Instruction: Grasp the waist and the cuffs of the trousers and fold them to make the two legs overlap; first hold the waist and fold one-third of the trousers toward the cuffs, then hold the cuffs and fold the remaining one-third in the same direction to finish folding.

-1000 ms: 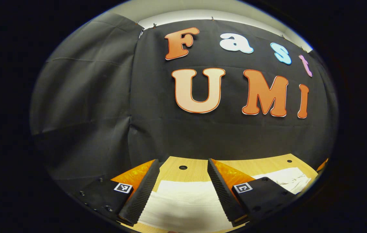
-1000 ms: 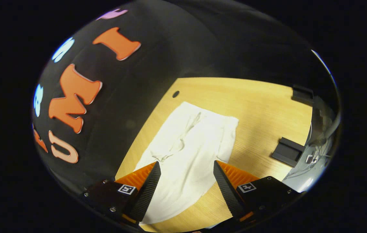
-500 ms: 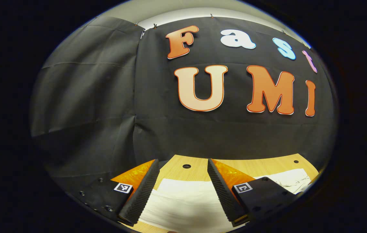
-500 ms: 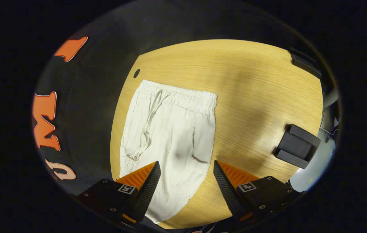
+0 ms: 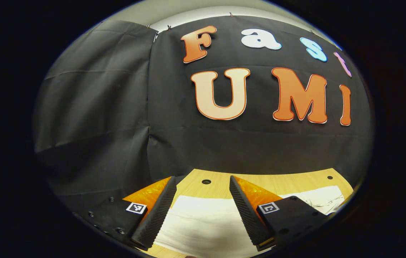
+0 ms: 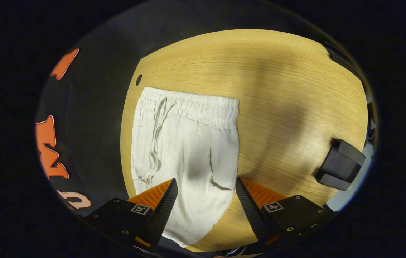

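Lying flat on the wooden surface [image 6: 289, 89], the white trousers [image 6: 188, 143] run lengthwise away from the right gripper [image 6: 204, 200], waist at the far end. Its fingers are spread, hovering over the cloth, holding nothing. The left gripper [image 5: 201, 211], also spread and empty, hangs above the other end. A black block [image 6: 339, 165] sits right.

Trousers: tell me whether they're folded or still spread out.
Partly folded: the trousers lie flat on the table, one narrow panel below the waistband, so the legs seem overlapped. Thirds folds not done; cuffs cannot be judged.
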Tool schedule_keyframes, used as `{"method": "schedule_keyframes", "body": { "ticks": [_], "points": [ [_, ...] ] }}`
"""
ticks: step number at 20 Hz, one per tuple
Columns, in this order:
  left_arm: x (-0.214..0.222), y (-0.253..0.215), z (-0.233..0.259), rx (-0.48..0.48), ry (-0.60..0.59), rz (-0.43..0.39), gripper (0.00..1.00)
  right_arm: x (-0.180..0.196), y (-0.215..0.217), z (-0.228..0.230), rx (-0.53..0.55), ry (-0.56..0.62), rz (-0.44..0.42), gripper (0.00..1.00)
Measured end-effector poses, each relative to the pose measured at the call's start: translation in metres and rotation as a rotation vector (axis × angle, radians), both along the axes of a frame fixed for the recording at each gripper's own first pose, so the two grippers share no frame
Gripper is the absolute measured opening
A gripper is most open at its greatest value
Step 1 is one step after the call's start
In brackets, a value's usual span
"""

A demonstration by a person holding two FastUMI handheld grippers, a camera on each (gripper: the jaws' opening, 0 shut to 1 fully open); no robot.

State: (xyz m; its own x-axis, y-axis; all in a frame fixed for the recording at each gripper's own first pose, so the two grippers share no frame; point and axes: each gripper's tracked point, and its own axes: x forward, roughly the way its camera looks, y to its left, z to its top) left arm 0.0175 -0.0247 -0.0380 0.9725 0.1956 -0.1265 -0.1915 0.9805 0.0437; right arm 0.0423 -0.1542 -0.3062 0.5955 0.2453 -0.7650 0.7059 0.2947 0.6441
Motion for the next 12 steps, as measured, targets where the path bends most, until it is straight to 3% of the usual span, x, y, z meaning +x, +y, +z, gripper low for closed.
{"method": "schedule_keyframes", "body": {
  "ticks": [4, 6, 7, 8, 9, 10, 11, 12],
  "points": [
    [0.001, -0.001, 0.0, 0.001, 0.002, 0.011, 0.98, 0.017, 0.005, -0.003, 0.01, -0.015, 0.016, 0.96],
    [0.001, 0.001, -0.002, -0.023, 0.001, 0.016, 0.98, 0.021, 0.008, -0.006, 0.015, -0.015, 0.029, 0.85],
    [0.001, 0.003, -0.002, -0.035, 0.002, 0.022, 0.98, 0.022, 0.008, -0.009, 0.009, -0.009, 0.031, 0.71],
    [0.0, 0.006, -0.006, -0.045, 0.007, 0.031, 0.98, 0.022, 0.007, -0.014, -0.004, 0.007, 0.035, 0.65],
    [0.0, 0.01, -0.01, -0.054, 0.017, 0.041, 0.98, 0.02, 0.007, -0.018, -0.012, 0.021, 0.032, 0.47],
    [0.0, 0.014, -0.015, -0.066, 0.03, 0.053, 0.98, 0.019, 0.006, -0.019, -0.014, 0.03, 0.031, 0.42],
    [0.0, 0.019, -0.021, -0.089, 0.045, 0.062, 0.98, 0.018, 0.006, -0.021, -0.009, 0.035, 0.031, 0.16],
    [-0.001, 0.024, -0.031, -0.125, 0.062, 0.075, 0.98, 0.019, 0.006, -0.021, -0.004, 0.036, 0.026, 0.1]
  ]
}}
